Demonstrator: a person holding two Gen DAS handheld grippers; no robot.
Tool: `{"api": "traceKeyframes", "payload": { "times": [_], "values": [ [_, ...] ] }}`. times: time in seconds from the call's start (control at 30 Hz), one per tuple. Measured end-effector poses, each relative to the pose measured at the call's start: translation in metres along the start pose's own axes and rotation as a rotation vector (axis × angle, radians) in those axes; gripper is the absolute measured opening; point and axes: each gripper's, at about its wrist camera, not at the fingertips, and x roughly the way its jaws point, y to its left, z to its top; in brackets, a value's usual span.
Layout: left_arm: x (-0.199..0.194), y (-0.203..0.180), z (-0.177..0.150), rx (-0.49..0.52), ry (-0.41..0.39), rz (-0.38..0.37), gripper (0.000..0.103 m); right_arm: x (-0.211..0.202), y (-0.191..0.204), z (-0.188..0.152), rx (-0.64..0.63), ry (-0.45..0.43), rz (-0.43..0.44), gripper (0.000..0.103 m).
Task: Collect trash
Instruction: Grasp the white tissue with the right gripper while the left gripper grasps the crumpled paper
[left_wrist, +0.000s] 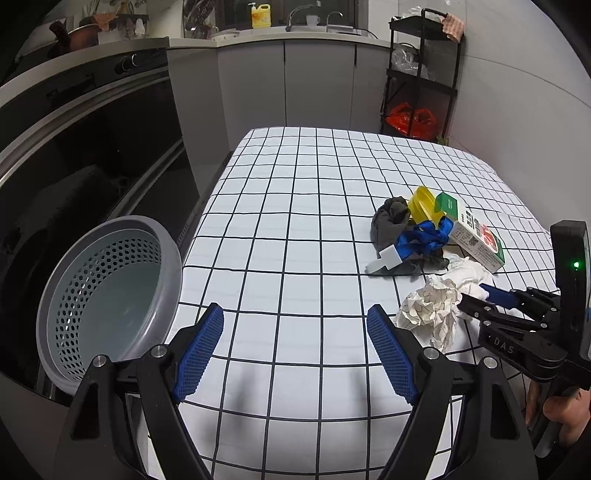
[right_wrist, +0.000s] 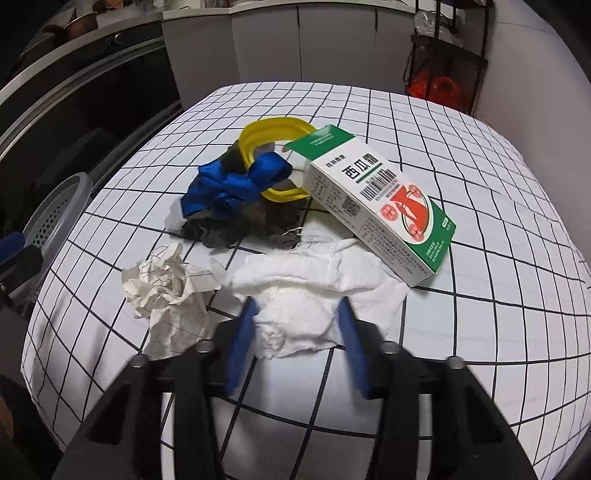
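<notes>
White tissue: a soft, torn-edged wad (right_wrist: 295, 314) lying flat on the checked desk (right_wrist: 480, 155), its far edge tucked under the green-and-white carton (right_wrist: 380, 206).
Right gripper (right_wrist: 295, 317): its blue fingers (right_wrist: 242, 332) sit on either side of the tissue, pressing it in at both flanks (blurred in the right wrist view).
Left gripper (left_wrist: 295, 332): fingers wide apart, nothing between them, over bare cloth.
Other trash: crumpled gridded paper (right_wrist: 170, 291) just left of the tissue; blue ribbon (right_wrist: 236, 184), yellow ring (right_wrist: 273, 129) and dark rag (right_wrist: 243, 221) heaped behind.
Hard to see: where the rag ends under the ribbon; the tissue's underside.
Bin: grey perforated basket (left_wrist: 110, 295), tilted, beside the desk's left edge.
Open room: the far half of the desk is bare.
</notes>
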Motion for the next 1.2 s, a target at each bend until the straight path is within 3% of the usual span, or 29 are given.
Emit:
{"api": "traceKeyframes", "payload": {
  "times": [0.07, 0.17, 0.53, 0.83, 1.2],
  "values": [
    [0.001, -0.002, -0.001, 0.003, 0.001, -0.003, 0.078, -0.002, 0.001, -0.001, 0.002, -0.002, 0.011, 0.015],
    [0.002, -0.005, -0.003, 0.007, 0.002, -0.012, 0.078, -0.009, -0.002, -0.002, 0.021, -0.014, 0.032, 0.013],
    [0.004, -0.035, -0.011, 0.05, -0.012, -0.036, 0.081, -0.049, -0.022, -0.017, 0.116, -0.086, 0.064, 0.012],
    [0.007, -0.071, -0.011, 0.075, -0.012, -0.136, 0.091, -0.097, -0.055, -0.027, 0.265, -0.185, 0.11, 0.012],
    [0.054, -0.104, -0.007, 0.098, 0.067, -0.101, 0.091, -0.112, -0.06, -0.019, 0.299, -0.223, 0.154, 0.012]
  ]
}}
